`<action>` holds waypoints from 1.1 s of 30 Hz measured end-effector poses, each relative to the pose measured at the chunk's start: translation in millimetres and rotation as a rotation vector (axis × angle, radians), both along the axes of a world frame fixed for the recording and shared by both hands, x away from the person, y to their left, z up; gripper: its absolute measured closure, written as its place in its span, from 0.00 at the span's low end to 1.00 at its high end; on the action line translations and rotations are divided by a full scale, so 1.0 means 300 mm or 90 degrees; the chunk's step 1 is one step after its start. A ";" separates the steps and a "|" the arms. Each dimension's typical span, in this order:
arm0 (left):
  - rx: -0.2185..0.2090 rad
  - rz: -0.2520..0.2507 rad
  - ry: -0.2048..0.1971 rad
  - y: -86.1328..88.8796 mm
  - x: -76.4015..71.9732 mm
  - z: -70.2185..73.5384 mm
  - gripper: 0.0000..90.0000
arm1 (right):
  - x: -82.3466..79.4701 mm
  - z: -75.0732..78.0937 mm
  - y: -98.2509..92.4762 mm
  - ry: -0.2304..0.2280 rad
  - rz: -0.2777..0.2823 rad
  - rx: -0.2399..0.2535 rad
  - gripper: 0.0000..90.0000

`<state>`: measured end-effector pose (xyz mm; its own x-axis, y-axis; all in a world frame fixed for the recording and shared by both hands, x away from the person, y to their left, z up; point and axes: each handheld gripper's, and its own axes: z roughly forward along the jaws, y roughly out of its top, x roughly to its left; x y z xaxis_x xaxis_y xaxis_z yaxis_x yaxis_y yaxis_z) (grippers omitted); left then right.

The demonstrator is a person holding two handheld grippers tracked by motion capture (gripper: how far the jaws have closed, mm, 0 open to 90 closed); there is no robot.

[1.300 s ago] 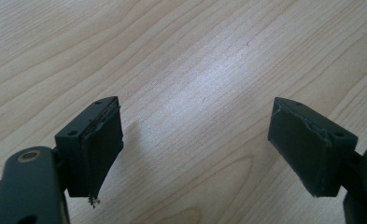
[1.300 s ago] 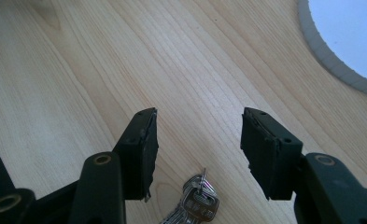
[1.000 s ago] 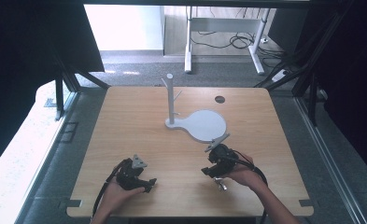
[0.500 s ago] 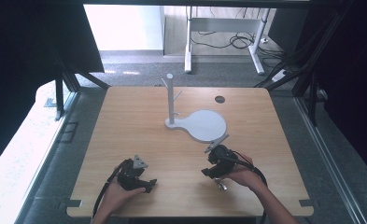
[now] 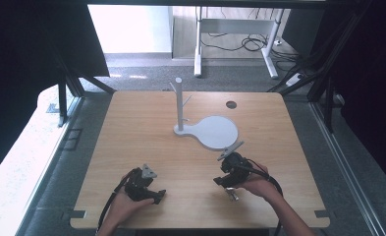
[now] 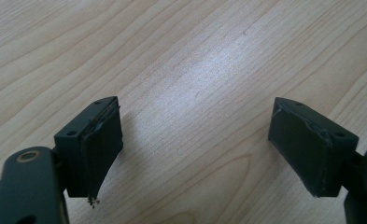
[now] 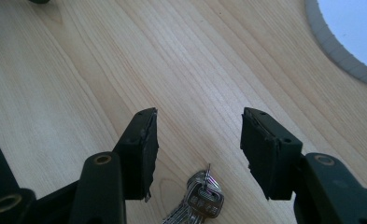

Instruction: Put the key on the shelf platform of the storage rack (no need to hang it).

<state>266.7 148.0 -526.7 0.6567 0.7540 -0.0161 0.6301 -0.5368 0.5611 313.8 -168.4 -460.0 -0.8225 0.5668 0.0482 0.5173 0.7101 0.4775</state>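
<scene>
Both grippers sit low over the near half of the wooden table (image 5: 131,123). The left gripper (image 5: 144,184) is in the person's left hand (image 5: 119,206) at the near left, and its own view shows the jaws spread wide over bare woodgrain, nothing between them. The right gripper (image 5: 232,169) is across at the near right in the right hand (image 5: 259,186). Its jaws are apart too, and a bunch of keys (image 7: 197,198) lies flat on the table just below the gap between them, close to the base of the jaws and touching neither pad as far as this angle allows. From the high view, the keys appear as a small metallic glint (image 5: 231,194) just beside the right hand, hard to make out. Beyond the right gripper stands a white stand (image 5: 215,132): a round flat base with an upright post (image 5: 179,103) carrying short pegs. The base's grey rim curves into the right gripper view at top right (image 7: 333,44). A dark round hole (image 5: 231,104) marks the table's far side.
</scene>
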 end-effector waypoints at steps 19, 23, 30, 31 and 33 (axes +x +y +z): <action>-0.007 0.006 -0.004 0.005 -0.001 0.004 0.20 | 0.017 0.021 0.055 -0.002 0.012 -0.012 0.53; -0.009 0.006 -0.004 0.008 -0.001 0.007 0.20 | 0.010 0.016 0.048 0.004 0.010 -0.020 0.53; -0.008 0.005 -0.004 0.009 0.000 0.007 0.20 | -0.004 0.003 0.021 0.014 0.006 -0.040 0.55; -0.009 0.005 -0.004 0.010 0.000 0.007 0.20 | -0.005 -0.003 0.015 0.017 0.001 -0.044 0.55; -0.009 0.005 -0.004 0.012 0.000 0.008 0.20 | -0.004 -0.015 0.006 0.026 -0.005 -0.052 0.56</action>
